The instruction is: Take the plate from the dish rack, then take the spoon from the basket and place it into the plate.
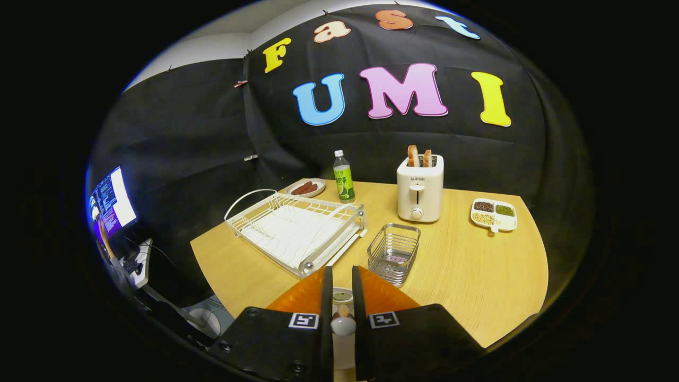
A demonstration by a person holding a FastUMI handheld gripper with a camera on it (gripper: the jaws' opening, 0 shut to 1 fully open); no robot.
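Gripper [342,273]: fingers drawn narrow, clamped on a pale slim thing, by my reading the spoon [343,324], held lengthwise so it can be lowered bowl-first.
Spoon: between the fingers; its far end is a small round shape at the fingertips, too foreshortened to be sure.
Rack [297,231]: ahead to the left on the worktop [467,265], bare of dishes.
Basket [379,244]: just beyond the fingertips; something pinkish on its floor, unclear.
Plate: probably under the fingers; cannot tell.
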